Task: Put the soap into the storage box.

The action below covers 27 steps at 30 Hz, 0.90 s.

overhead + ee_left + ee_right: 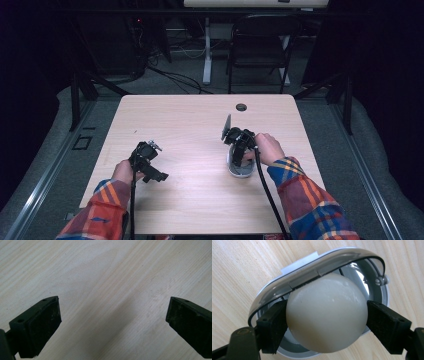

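Note:
A smooth white egg (325,305) sits between the two black pads of my right gripper (326,318), which is shut on it. Directly under the egg lies a grey, oval egg slicer (274,291) with its wire frame hinged up, resting on the light wooden table (242,270). In the high view the slicer (239,170) lies right of the table's centre, with the right gripper (240,146) pointing down over it. My left gripper (147,161) hovers over bare wood at the left; its jaws (113,315) stand wide open with nothing between them.
A round cable hole (241,107) sits near the table's far edge. Behind the table stand a dark folding chair (260,45) and a white desk leg (206,50). Cables trail from both grippers toward the front edge.

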Each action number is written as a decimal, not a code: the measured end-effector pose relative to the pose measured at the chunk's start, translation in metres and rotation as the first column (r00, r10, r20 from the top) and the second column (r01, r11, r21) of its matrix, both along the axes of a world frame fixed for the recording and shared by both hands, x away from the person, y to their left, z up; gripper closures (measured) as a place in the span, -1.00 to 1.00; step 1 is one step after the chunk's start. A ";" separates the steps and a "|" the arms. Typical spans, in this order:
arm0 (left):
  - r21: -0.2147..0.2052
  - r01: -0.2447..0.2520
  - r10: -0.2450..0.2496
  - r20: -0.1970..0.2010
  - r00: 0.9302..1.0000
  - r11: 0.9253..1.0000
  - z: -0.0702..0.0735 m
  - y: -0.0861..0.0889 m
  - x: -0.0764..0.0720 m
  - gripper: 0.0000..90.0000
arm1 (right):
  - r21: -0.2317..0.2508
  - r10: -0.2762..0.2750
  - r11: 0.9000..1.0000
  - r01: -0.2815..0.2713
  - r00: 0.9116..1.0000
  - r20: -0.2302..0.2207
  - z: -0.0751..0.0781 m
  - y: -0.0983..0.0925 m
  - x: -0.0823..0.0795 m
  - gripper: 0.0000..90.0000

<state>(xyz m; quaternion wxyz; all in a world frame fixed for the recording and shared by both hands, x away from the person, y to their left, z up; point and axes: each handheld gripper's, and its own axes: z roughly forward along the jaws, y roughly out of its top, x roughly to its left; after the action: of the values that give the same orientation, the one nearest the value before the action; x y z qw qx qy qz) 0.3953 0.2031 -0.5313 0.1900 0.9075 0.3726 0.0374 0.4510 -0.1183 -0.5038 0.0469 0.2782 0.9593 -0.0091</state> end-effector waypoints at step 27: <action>0.000 -0.002 0.002 0.000 1.000 1.000 0.000 0.000 0.000 -1.00 | 0.074 -0.018 0.997 0.014 0.998 0.057 0.033 -0.026 -0.014 -0.82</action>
<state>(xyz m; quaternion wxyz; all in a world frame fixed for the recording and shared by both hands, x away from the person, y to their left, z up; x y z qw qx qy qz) 0.3950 0.2032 -0.5313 0.1901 0.9072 0.3734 0.0377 0.4374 -0.1443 -0.4710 0.0644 0.2875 0.9550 0.0338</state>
